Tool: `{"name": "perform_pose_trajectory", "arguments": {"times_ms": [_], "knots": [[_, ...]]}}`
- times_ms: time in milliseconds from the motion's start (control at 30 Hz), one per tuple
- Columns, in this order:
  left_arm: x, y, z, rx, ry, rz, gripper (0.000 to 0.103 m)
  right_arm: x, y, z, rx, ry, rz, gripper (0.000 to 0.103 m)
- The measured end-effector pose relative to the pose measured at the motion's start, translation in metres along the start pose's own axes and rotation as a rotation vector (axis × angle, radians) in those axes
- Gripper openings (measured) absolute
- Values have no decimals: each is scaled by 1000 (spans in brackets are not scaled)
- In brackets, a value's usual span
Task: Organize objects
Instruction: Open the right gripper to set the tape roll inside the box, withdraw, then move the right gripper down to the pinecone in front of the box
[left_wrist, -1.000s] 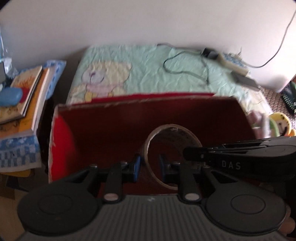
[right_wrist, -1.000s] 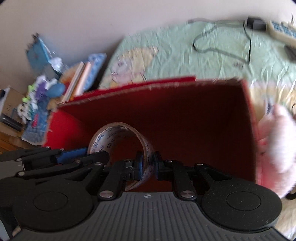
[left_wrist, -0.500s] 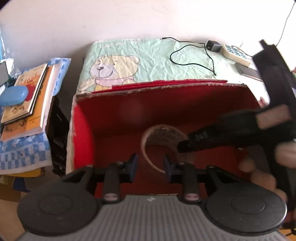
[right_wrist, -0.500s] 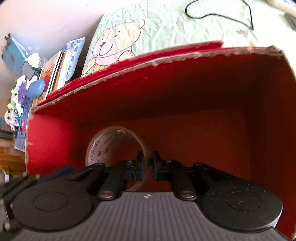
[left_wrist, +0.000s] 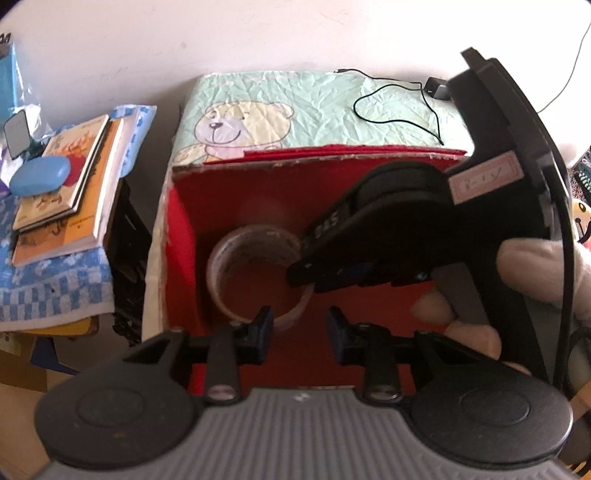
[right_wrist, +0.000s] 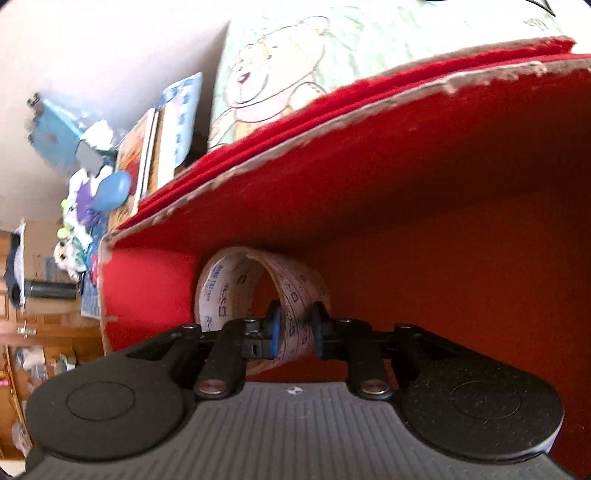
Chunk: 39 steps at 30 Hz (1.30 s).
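Note:
A roll of tape (left_wrist: 255, 273) lies deep in the red cardboard box (left_wrist: 177, 221). My right gripper (right_wrist: 295, 328) straddles the roll's wall (right_wrist: 295, 295), one finger inside the ring and one outside, jaws slightly parted around it. In the left wrist view the right gripper (left_wrist: 306, 269) reaches down into the box from the right, its tip at the roll's right edge. My left gripper (left_wrist: 300, 332) is open and empty above the box's near edge, just in front of the roll.
The box stands on a green bear-print cloth (left_wrist: 295, 107) with a black cable (left_wrist: 399, 103). A stack of books (left_wrist: 70, 184) with a blue case (left_wrist: 40, 179) lies to the left. Clutter shows at far left in the right wrist view (right_wrist: 81, 206).
My right gripper has lowered the tape roll into the box and its jaws have parted a little. My left gripper has pulled back and up from the roll.

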<state>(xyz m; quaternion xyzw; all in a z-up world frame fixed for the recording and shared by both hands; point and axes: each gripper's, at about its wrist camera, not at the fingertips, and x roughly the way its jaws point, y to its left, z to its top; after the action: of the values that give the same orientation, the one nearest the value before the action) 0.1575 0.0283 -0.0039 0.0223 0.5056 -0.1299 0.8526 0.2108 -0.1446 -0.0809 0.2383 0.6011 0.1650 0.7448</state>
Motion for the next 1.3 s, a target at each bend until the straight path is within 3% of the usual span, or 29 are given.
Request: {"name": "perform_pose_trajectory", "arguments": {"times_ms": [67, 200, 367, 700, 1033, 1300], "knots": [[0, -3, 0, 11, -3, 18, 40, -5, -1, 0, -21, -12, 33, 27], [-6, -8, -2, 26, -25, 28, 57, -28, -13, -8, -23, -64, 79, 28], [-14, -12, -4, 31, -44, 53, 61, -71, -28, -19, -29, -180, 96, 28], [-35, -28, -13, 38, -65, 98, 62, -138, -52, -72, -52, -409, -14, 32], [-66, -60, -31, 14, -68, 175, 64, -169, -51, -107, -188, -453, -22, 34], [-88, -89, -47, -32, -86, 219, 64, -201, -63, -130, -298, -438, 30, 34]]}}
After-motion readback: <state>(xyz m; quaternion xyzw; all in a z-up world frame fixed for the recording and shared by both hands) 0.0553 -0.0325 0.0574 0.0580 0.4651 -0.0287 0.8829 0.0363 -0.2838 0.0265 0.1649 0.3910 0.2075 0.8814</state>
